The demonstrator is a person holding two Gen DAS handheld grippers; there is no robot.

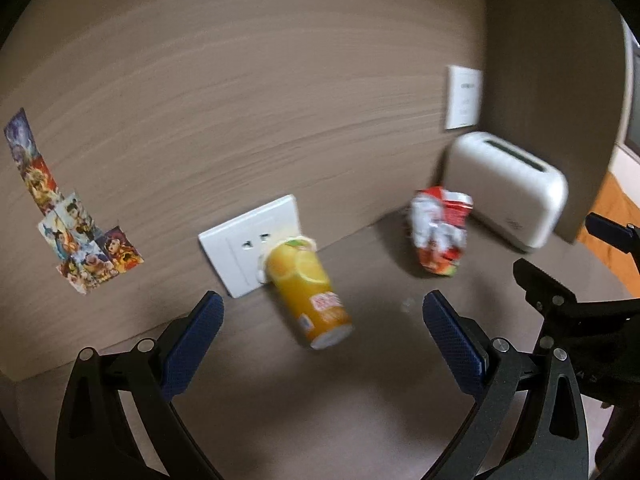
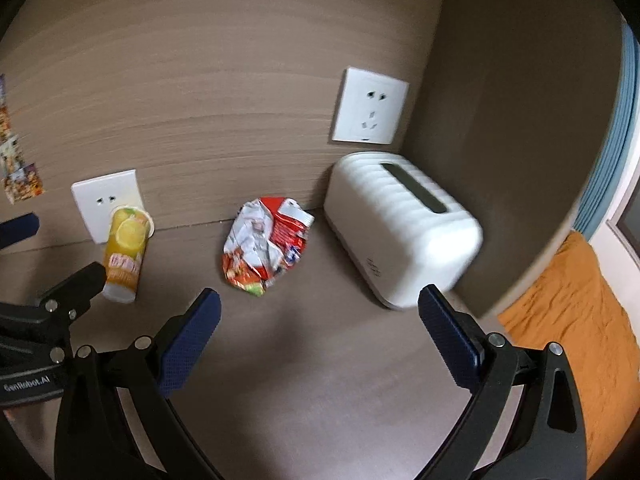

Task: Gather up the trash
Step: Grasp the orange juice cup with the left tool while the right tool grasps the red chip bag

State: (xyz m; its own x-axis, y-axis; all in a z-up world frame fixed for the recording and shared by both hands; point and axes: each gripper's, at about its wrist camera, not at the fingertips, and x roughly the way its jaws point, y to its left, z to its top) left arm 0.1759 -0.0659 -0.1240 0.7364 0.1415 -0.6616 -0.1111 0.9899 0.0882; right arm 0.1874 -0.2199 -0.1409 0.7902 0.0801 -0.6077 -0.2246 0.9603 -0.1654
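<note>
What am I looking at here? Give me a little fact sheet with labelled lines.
surface: brown tabletop against a wood-grain wall
trash: orange drink cup standing by a wall socket; crumpled snack wrapper lying flat
other: white tissue box
left hand-held gripper: open, empty, facing the cup
right hand-held gripper: open, empty, facing the wrapper

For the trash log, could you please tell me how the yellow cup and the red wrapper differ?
The cup is a smooth, intact cylinder; the wrapper is crumpled and flattened. The cup is orange-yellow with citrus pictures; the wrapper is red and white. The cup leans against a wall socket; the wrapper lies beside the white tissue box. Both sit ungrasped on the brown surface.
</note>
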